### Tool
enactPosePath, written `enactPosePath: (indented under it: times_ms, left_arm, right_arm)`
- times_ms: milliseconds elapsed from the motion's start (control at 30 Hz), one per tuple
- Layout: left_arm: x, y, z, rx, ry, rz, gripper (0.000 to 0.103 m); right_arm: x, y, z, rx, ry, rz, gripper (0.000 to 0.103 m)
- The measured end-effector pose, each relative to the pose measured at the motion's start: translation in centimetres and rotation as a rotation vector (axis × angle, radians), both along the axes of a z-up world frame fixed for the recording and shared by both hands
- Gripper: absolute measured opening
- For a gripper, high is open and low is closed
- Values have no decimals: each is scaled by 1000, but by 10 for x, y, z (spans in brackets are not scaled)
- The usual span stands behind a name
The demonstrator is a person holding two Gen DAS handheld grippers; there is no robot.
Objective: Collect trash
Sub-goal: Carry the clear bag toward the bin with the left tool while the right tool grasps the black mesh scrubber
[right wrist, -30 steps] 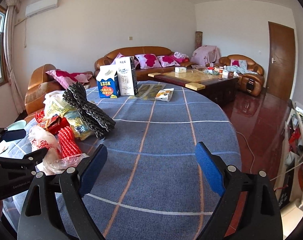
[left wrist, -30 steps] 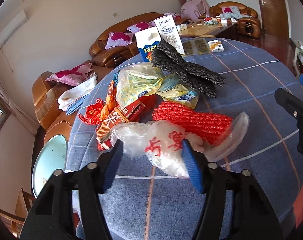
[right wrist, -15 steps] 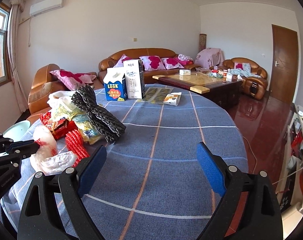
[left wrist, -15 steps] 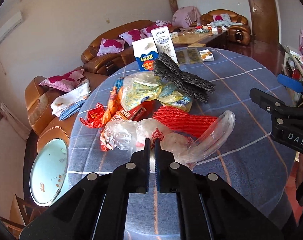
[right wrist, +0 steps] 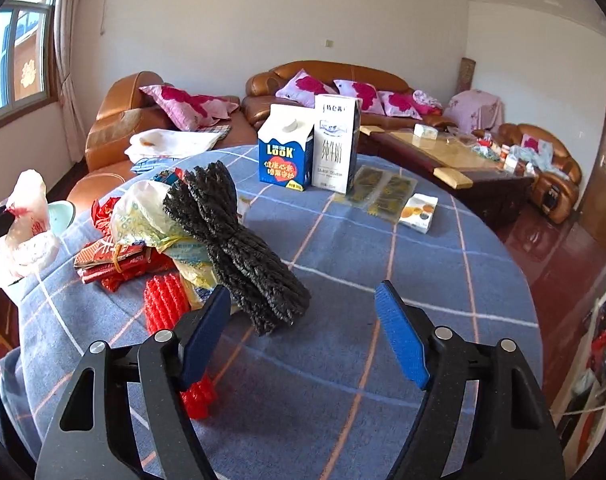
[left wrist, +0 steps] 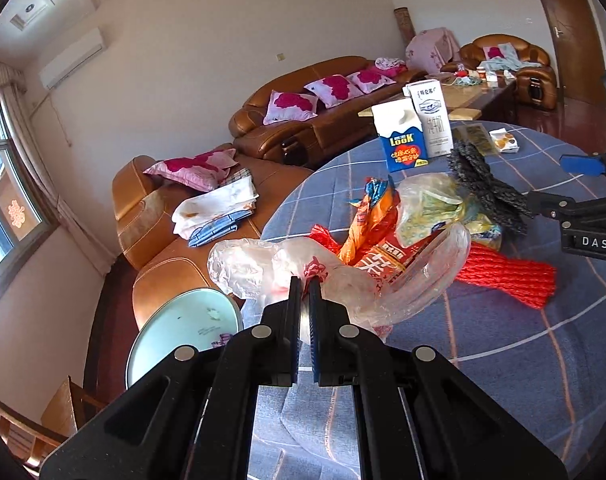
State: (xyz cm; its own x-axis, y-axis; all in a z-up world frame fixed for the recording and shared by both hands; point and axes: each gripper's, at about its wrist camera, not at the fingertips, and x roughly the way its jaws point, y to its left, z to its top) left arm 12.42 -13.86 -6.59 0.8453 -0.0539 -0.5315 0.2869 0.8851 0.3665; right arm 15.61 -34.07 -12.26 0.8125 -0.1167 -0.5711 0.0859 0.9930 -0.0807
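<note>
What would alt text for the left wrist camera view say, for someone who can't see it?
The left gripper is shut on a clear plastic bag with red print, lifted at the edge of a round table with a blue checked cloth. Behind it lie snack wrappers, red foam netting, black netting and two milk cartons.

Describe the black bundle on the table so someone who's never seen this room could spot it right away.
On the round table with the blue checked tablecloth, find the trash pile on the side away from the door. The black foam netting bundle lies over its yellow-green plastic bag, cinched at the middle. It is the pile's only black piece; the red foam netting beside it shares its mesh texture.
</note>
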Motion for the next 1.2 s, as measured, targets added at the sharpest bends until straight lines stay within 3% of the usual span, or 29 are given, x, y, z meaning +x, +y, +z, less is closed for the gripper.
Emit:
enactPosePath:
  times_ms: [233,300,367,400,767,967,1200]
  left_arm:
    - [10,7,-4,-4,15,6,4]
    - [10,10,-3,-15,25,3,4]
    - [10,13,-2,-16,21,5,4]
    - [10,15,-1,-19,20,6,4]
    - [4,34,20,-60,-30,31,4]
    - [9,59,29,-76,-61,111,4]
    - [13,94,29,-61,-77,182,4]
  right_arm:
    - [32,3,-10,28,103,68,74]
    - [40,2,-16,38,145,81,59]
    - [41,1,-19,73,169,102,13]
    - [38,1,-18,77,160,99,10]
    - [4,12,25,76,15,64,9]
    - [7,42,42,90,-65,97,9]
    - [28,94,46,76,-89,183,9]
